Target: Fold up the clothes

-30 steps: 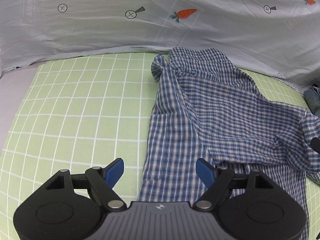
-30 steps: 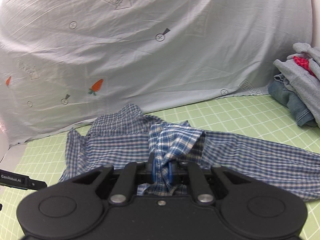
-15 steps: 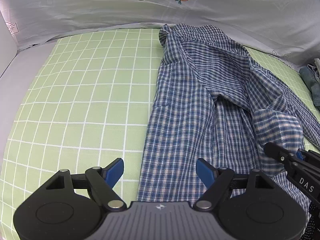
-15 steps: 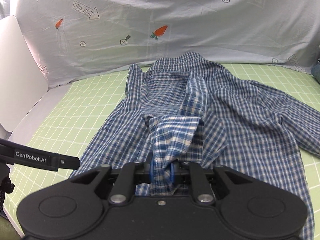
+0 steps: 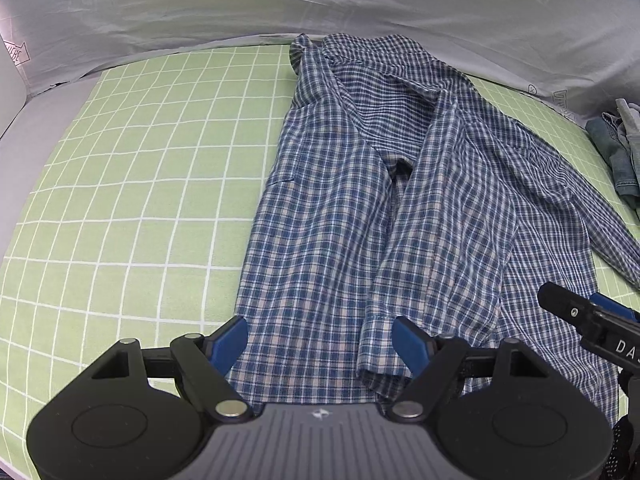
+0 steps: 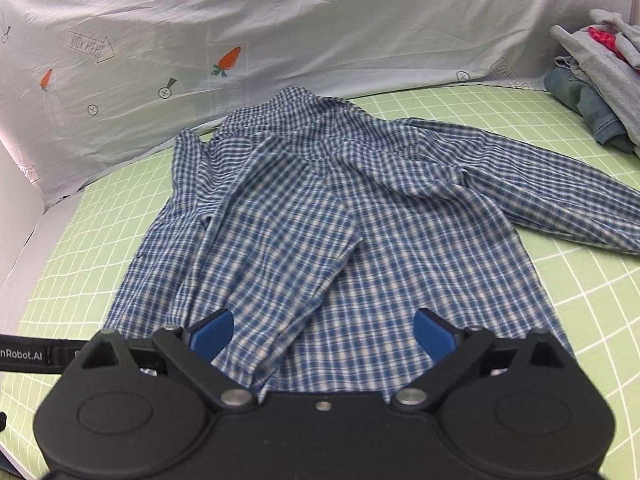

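Note:
A blue and white plaid shirt (image 5: 360, 208) lies spread on the green grid sheet (image 5: 140, 168), collar toward the back. One sleeve is folded across the body, its cuff (image 5: 380, 344) near my left gripper. My left gripper (image 5: 320, 340) is open and empty above the shirt's near hem. In the right wrist view the shirt (image 6: 400, 232) lies with the folded sleeve (image 6: 280, 232) down its middle and the other sleeve (image 6: 560, 200) stretched right. My right gripper (image 6: 324, 334) is open and empty over the hem; it also shows in the left wrist view (image 5: 592, 320).
A pale carrot-print cloth (image 6: 280, 20) hangs as a backdrop behind the sheet. A pile of grey and denim clothes (image 6: 592, 80) sits at the back right, also in the left wrist view (image 5: 620, 148). A white board (image 6: 16, 200) stands at the left edge.
My right gripper has opened and let go of the sleeve cuff, which now lies folded across the shirt's body. My left gripper stayed open over the hem.

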The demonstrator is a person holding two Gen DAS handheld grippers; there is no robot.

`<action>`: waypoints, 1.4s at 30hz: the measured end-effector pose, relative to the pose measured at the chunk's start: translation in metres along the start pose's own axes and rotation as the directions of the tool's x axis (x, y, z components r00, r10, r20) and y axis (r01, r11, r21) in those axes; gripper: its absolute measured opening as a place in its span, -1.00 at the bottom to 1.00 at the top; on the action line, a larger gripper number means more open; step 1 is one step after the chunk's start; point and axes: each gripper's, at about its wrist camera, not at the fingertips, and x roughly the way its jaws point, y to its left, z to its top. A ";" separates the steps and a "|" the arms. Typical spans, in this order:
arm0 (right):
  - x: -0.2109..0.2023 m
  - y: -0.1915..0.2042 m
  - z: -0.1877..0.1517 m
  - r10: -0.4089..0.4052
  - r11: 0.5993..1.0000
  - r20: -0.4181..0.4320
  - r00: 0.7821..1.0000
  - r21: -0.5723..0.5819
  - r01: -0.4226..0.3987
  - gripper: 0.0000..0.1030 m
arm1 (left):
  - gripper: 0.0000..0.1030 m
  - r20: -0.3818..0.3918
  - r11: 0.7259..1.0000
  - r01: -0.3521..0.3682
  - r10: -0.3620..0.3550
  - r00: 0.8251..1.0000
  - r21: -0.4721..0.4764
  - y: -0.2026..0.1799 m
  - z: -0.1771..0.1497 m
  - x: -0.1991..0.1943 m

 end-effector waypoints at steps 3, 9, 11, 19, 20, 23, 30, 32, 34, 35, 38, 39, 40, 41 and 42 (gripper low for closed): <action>0.007 -0.016 0.003 -0.028 0.999 -0.013 1.000 0.015 0.028 0.92 | 0.55 -0.013 1.000 0.012 -0.012 1.000 0.017 -0.014 -0.001 0.007; 0.026 -0.037 0.004 -0.041 0.999 -0.051 0.998 0.016 0.041 0.93 | 0.16 -0.036 0.997 0.040 -0.037 0.999 0.062 -0.039 -0.001 0.024; 0.034 -0.042 0.005 -0.033 0.999 -0.062 0.998 0.011 0.033 0.93 | -0.22 -0.047 0.996 0.044 -0.040 0.998 0.080 -0.047 -0.001 0.030; 0.053 -0.050 -0.003 0.006 1.000 -0.113 0.994 -0.028 -0.009 0.93 | -0.88 -0.052 0.997 -0.010 0.014 0.999 0.082 -0.063 -0.013 0.038; 0.054 -0.049 -0.006 0.006 0.999 -0.110 0.994 -0.046 -0.011 0.95 | -0.90 -0.043 0.997 -0.016 0.020 0.999 0.079 -0.063 -0.016 0.035; 0.054 -0.045 -0.011 0.001 0.995 -0.109 0.994 -0.099 -0.012 0.95 | -0.92 -0.011 0.998 -0.027 0.028 1.000 0.064 -0.063 -0.021 0.024; 0.033 -0.040 -0.018 -0.020 0.996 -0.075 0.997 -0.087 0.013 0.95 | -0.93 0.052 0.999 0.026 -0.028 0.998 0.030 -0.055 -0.023 -0.010; 0.025 -0.037 -0.021 -0.033 0.996 -0.067 0.997 -0.082 0.027 0.95 | -0.93 0.062 0.999 0.042 -0.044 0.997 0.031 -0.051 -0.025 -0.018; 0.015 -0.032 -0.026 -0.048 0.995 -0.066 0.997 -0.088 0.042 0.95 | -0.93 0.057 0.998 0.062 -0.063 0.996 0.011 -0.044 -0.026 -0.023; 0.010 -0.030 -0.029 -0.055 0.995 -0.063 0.996 -0.091 0.049 0.95 | -0.93 0.055 0.997 0.079 -0.079 0.995 -0.005 -0.040 -0.028 -0.027; -0.003 -0.022 -0.038 -0.074 0.993 -0.057 0.996 -0.098 0.068 0.95 | -0.93 0.049 0.994 0.101 -0.100 0.994 -0.032 -0.026 -0.035 -0.034; -0.007 -0.018 -0.042 -0.081 0.992 -0.058 0.995 -0.102 0.075 0.95 | -0.93 0.044 0.994 0.102 -0.101 0.994 -0.038 -0.020 -0.039 -0.037; -0.010 -0.015 -0.046 -0.088 0.991 -0.060 0.994 -0.107 0.081 0.95 | -0.93 0.039 0.993 0.105 -0.103 0.994 -0.046 -0.015 -0.043 -0.039; -0.013 -0.012 -0.049 -0.093 0.990 -0.062 0.994 -0.113 0.085 0.95 | -0.93 0.031 0.992 0.110 -0.108 0.994 -0.058 -0.010 -0.047 -0.040; -0.016 -0.008 -0.053 -0.097 0.989 -0.064 0.993 -0.118 0.089 0.95 | -0.93 0.022 0.990 0.117 -0.115 0.993 -0.074 -0.005 -0.052 -0.041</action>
